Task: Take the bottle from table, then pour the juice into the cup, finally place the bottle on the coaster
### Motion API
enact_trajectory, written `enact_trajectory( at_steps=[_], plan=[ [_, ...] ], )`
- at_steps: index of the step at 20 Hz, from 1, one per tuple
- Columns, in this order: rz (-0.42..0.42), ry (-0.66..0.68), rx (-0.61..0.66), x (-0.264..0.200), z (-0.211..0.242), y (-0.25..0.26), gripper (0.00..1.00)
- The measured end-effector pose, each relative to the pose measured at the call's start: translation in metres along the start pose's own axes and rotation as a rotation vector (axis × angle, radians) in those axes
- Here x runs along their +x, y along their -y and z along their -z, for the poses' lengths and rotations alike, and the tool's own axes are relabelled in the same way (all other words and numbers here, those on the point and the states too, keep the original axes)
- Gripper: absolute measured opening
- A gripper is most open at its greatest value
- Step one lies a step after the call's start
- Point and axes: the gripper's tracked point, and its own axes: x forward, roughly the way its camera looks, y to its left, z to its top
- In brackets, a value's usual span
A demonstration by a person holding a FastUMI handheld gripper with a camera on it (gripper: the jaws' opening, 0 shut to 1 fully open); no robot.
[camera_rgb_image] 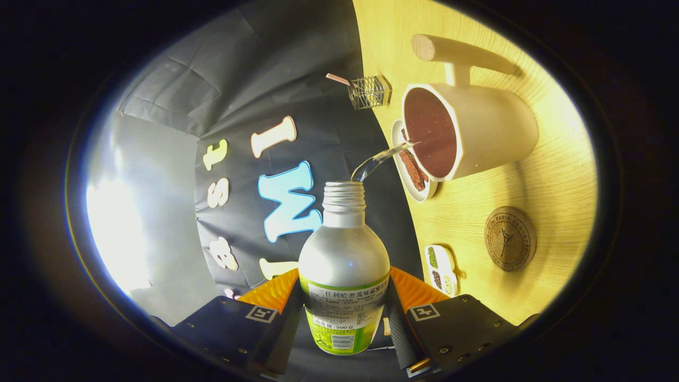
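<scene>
Smooth silvery plastic is filling the gap between the gripper (pixel 344 313) fingers, which are clenching both sides of the round-shouldered bottle (pixel 344 265) at its label. Its ribbed, uncapped neck is pointing ahead, sending a clear stream of juice (pixel 379 159) into the wide white cup (pixel 477 132) beyond. Nearer, beside the fingers, a round embossed coaster (pixel 510 239) is lying on the grainy wooden table (pixel 557 180).
</scene>
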Motion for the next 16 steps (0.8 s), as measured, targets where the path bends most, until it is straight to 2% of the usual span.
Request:
enact_trajectory(
  at_steps=[16],
  plan=[
    [-0.012, 0.022, 0.066, 0.0019, -0.0014, -0.0057, 0.75]
  ],
)
